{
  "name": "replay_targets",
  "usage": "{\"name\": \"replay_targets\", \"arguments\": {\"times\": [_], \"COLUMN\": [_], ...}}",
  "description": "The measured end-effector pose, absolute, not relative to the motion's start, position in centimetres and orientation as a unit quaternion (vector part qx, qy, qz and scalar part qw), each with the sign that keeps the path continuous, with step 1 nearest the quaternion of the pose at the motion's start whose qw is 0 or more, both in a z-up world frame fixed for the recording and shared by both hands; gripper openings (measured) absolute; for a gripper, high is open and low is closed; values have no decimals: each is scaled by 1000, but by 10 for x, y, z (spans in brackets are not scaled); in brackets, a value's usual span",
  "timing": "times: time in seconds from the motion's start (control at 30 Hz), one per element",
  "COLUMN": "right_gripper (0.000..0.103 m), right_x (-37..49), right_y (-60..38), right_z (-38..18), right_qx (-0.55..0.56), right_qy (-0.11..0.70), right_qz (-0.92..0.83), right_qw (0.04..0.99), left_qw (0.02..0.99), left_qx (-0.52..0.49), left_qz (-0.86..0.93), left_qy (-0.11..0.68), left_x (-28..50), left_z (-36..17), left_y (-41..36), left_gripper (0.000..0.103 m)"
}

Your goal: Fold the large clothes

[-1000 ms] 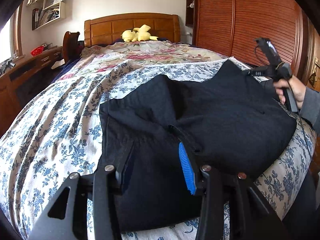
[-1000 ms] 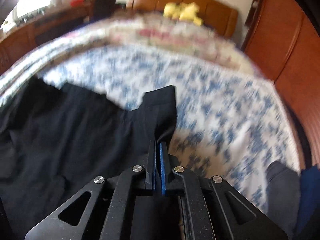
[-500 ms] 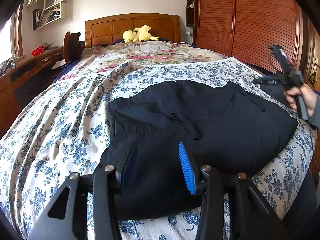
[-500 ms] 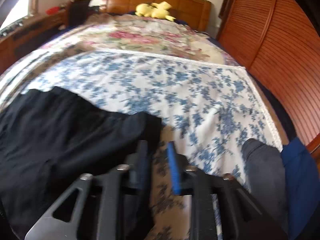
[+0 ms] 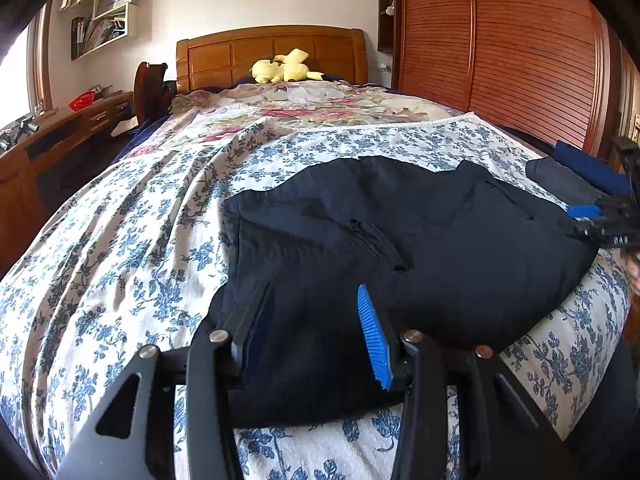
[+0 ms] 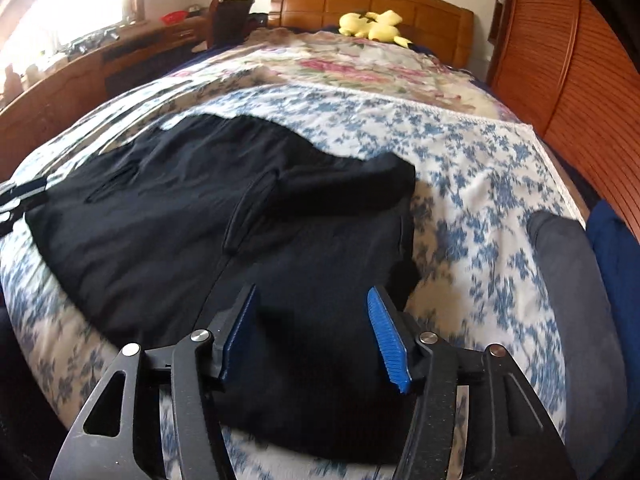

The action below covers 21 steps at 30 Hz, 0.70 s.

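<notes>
Lying under the opening right gripper (image 6: 312,320) — seemingly untouched — black garment (image 6: 200,232).

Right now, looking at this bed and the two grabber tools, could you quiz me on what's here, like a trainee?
1. True or false: the black garment lies spread on the floral bedspread.
2. What sits by the headboard? A) yellow plush toy B) laptop C) lamp
3. Fill in: the left gripper has its pads ____ the fabric.

Key: 1 true. 2 A, the yellow plush toy. 3 apart, not pinching.
</notes>
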State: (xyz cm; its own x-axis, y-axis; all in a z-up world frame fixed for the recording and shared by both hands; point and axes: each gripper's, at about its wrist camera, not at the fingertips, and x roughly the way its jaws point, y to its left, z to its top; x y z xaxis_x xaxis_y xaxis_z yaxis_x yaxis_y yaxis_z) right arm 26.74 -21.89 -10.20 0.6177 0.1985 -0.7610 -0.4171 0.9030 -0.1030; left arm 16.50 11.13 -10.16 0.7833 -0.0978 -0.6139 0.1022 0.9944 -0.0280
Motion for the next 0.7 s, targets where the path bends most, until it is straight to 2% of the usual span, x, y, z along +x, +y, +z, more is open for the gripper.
{"name": "replay_targets", "arguments": {"times": [0.23, 0.33, 0.7], "right_gripper": [78, 79, 80], "right_x": [260, 256, 247], "right_y": [-240, -248, -249], "right_z": [-124, -127, -141], "right_qx": [-123, -94, -92], "right_qy": [422, 436, 457], "right_qz": [139, 142, 155], "right_qw": [887, 884, 871], "left_qw": [943, 944, 942], "left_qx": [-11, -20, -31], "left_qz": [-31, -24, -9], "left_qy": [331, 329, 334], "left_x": [155, 147, 137], "left_z": [-106, -106, -114], "left_y": [126, 132, 141], "left_gripper": [42, 42, 42]}}
